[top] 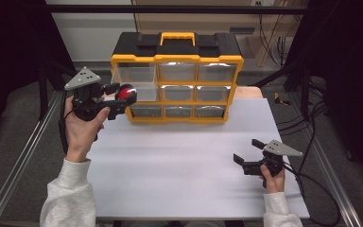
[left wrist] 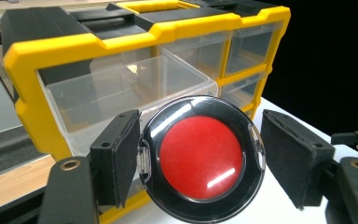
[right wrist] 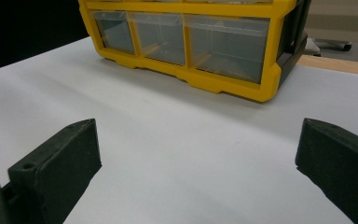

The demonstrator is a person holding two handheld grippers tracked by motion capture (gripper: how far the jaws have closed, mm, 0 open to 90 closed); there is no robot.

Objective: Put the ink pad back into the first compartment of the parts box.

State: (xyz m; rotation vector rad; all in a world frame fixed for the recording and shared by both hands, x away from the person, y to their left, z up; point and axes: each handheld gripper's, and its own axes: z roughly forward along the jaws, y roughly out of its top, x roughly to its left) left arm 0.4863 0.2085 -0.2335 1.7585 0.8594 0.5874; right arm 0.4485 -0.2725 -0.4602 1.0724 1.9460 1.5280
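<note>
One round red disc (left wrist: 200,157) with a black rim and a clear cover sits between the jaws of your left tool (top: 115,100). In the left gripper view one jaw pad touches the disc's edge, while the other pad stands a little off it, so you cannot tell whether the tool truly pinches it. You hold the disc raised off the desk (top: 189,175), just in front of the yellow and black drawer cabinet (top: 177,78), at its left end.

The cabinet is the landmark: it stands at the far middle of the white desk, with one yellow handle (top: 177,38) on its black top and nine clear drawers in three rows of three. One drawer, the upper-left one (left wrist: 130,88), is pulled out toward the disc; the other eight are pushed in.

Your right tool (top: 249,152) is well apart from the cabinet, toward the near right of the desk, low over the surface, its two jaws spread wide with nothing between them.

Two hands, two tools, one disc, one cabinet.
</note>
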